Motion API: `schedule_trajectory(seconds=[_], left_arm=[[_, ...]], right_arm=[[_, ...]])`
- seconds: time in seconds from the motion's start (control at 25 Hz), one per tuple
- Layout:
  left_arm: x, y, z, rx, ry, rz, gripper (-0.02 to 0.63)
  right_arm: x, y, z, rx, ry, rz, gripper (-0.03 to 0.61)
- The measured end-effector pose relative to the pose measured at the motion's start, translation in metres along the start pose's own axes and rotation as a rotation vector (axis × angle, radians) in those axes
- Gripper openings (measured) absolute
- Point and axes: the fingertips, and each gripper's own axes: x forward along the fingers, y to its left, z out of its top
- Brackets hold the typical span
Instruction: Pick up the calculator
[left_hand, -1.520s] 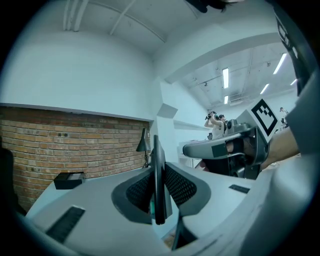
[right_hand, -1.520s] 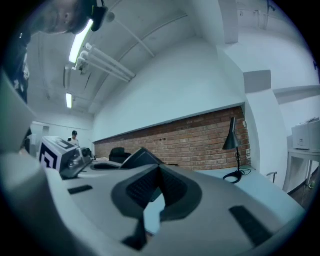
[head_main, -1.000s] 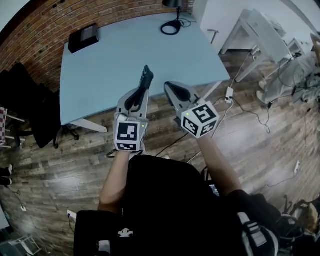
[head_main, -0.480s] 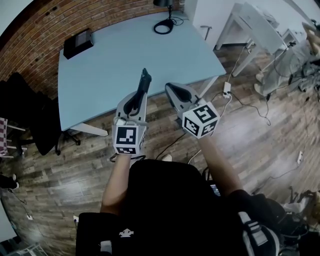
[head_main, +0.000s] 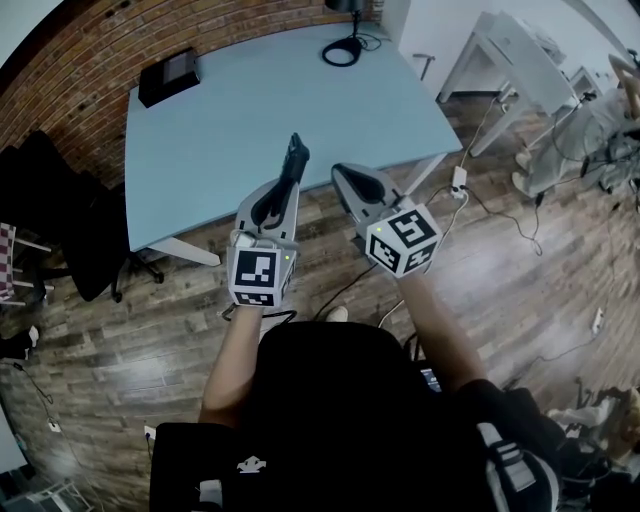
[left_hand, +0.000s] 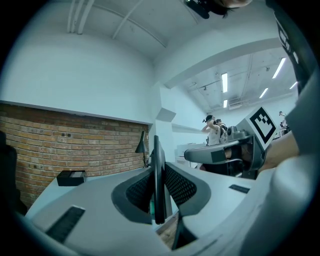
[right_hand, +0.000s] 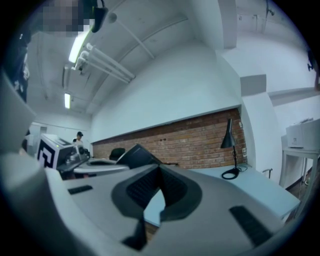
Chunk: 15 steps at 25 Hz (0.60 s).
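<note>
The calculator (head_main: 294, 155) is a thin dark slab, and my left gripper (head_main: 286, 188) is shut on it, holding it edge-up over the near edge of the light blue table (head_main: 230, 120). In the left gripper view the calculator (left_hand: 158, 185) stands edge-on between the meshed pads. My right gripper (head_main: 341, 174) floats just to the right of it, shut with nothing between its fingers. The right gripper view shows its own tips (right_hand: 159, 172) meeting, with the calculator (right_hand: 137, 154) to their left.
A black box (head_main: 168, 76) lies at the table's far left corner and a black desk lamp (head_main: 345, 48) stands at the far edge. A black chair (head_main: 55, 225) is left of the table. White desks (head_main: 520, 55) and floor cables (head_main: 500, 215) lie to the right.
Both grippers have drifted slightly over the table's near edge. The left one keeps its hold on the calculator and the right one stays shut.
</note>
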Motion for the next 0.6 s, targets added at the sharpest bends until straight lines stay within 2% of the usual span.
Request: schedule_trajectory(seconds=[0.6], left_arm=[[-0.047, 0.032, 0.005, -0.018, -0.010, -0.027, 0.067]], right_arm=[[0.014, 0.058, 0.009, -0.003, -0.023, -0.027, 0.005]])
